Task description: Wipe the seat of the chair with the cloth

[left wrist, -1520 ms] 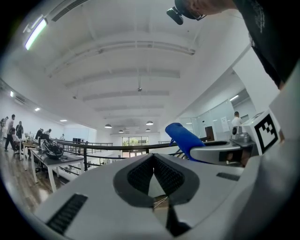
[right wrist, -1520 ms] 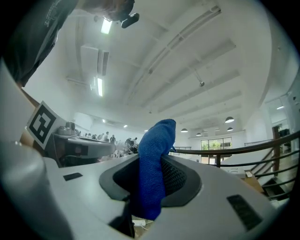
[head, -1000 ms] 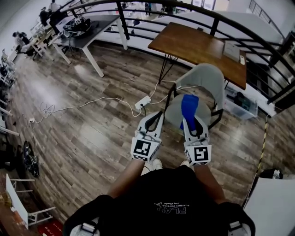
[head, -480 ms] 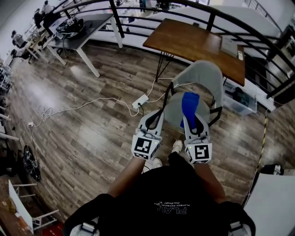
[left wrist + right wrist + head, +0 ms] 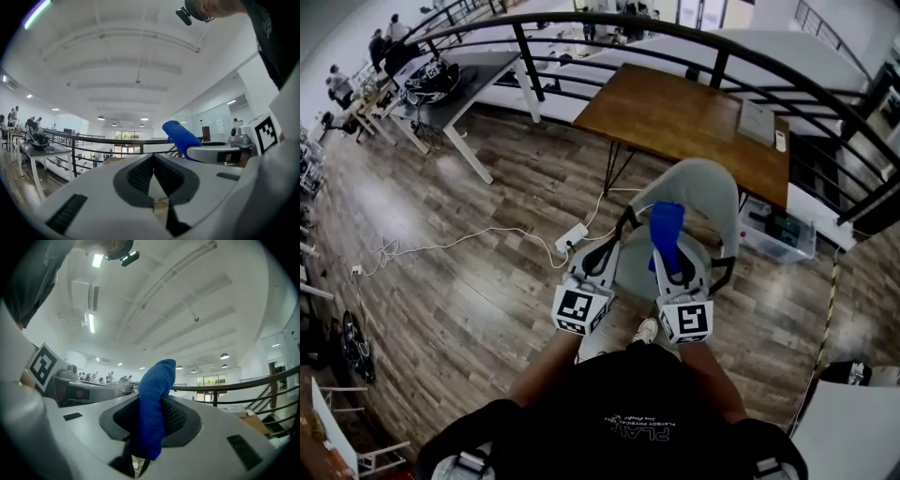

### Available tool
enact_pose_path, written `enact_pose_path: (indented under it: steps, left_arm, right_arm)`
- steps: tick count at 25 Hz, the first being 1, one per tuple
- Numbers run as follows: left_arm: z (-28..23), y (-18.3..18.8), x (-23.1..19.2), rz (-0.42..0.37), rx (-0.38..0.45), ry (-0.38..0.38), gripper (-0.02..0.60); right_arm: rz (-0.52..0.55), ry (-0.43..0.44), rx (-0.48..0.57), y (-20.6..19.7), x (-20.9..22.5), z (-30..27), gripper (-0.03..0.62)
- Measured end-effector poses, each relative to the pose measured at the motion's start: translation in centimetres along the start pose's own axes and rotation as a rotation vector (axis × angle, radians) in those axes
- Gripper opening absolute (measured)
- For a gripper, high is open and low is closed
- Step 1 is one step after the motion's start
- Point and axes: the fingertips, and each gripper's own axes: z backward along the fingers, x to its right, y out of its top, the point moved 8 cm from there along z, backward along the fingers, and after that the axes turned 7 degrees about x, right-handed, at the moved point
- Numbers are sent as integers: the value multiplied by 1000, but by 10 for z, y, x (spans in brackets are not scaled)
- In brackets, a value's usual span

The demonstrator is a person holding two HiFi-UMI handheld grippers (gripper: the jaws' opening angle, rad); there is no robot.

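Observation:
A grey padded chair [image 5: 708, 187] with black arms stands in front of me, its seat [image 5: 630, 272] partly hidden behind both grippers. A blue cloth [image 5: 666, 230] sticks up out of my right gripper [image 5: 677, 265], which is shut on it over the seat. From the right gripper view the cloth [image 5: 152, 408] hangs folded between the jaws of the right gripper [image 5: 151, 420]. My left gripper [image 5: 602, 255] hovers at the seat's left front edge. In its own view the left gripper [image 5: 153, 161] is shut with nothing held, and the cloth [image 5: 180, 135] shows to its right.
A brown wooden table [image 5: 684, 108] stands just behind the chair, with a curved black railing [image 5: 581, 23] beyond it. A white power strip [image 5: 572, 237] and cables lie on the wood floor at left. A plastic bin [image 5: 776, 230] sits to the chair's right.
I have stepped closer to the chair, and both grippers now reach over its seat. The cloth stays clamped in the right gripper; the left stays shut and empty.

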Motion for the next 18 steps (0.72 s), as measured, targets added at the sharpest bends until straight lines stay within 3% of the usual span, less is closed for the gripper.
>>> enact_pose_path:
  steps: [8, 18]
  left_arm:
    - [-74, -14, 0, -10, -35, 14, 6]
    - [-114, -16, -8, -25, -45, 11, 6]
  right_arm:
    - [-29, 29, -4, -17, 56, -32, 114]
    - [-56, 20, 4, -26, 88, -52, 114]
